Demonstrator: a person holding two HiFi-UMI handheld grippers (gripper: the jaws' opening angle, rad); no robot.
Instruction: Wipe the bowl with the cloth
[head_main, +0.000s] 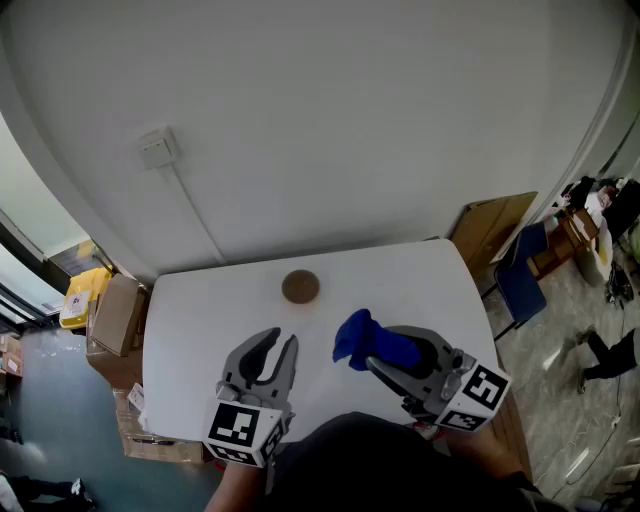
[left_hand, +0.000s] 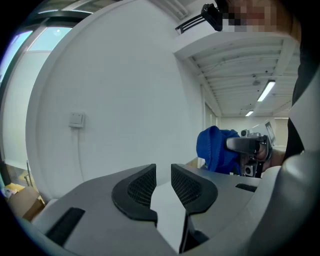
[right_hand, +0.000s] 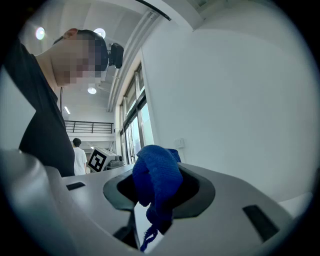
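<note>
A small brown bowl (head_main: 300, 287) sits on the white table (head_main: 190, 330), near its far edge. My right gripper (head_main: 372, 352) is shut on a bunched blue cloth (head_main: 357, 338), held above the table just right of and nearer than the bowl. In the right gripper view the cloth (right_hand: 157, 180) fills the gap between the jaws and hangs down. My left gripper (head_main: 276, 345) hovers nearer than the bowl, slightly to its left; its jaws stand a little apart with nothing between them (left_hand: 163, 172). The left gripper view also shows the cloth (left_hand: 214, 147) at the right. Neither gripper view shows the bowl.
A white wall with a socket (head_main: 157, 148) and a cable running down stands behind the table. Cardboard boxes (head_main: 118, 315) are stacked on the floor at the left. A blue chair (head_main: 520, 278) and a cardboard sheet (head_main: 490, 225) stand at the right.
</note>
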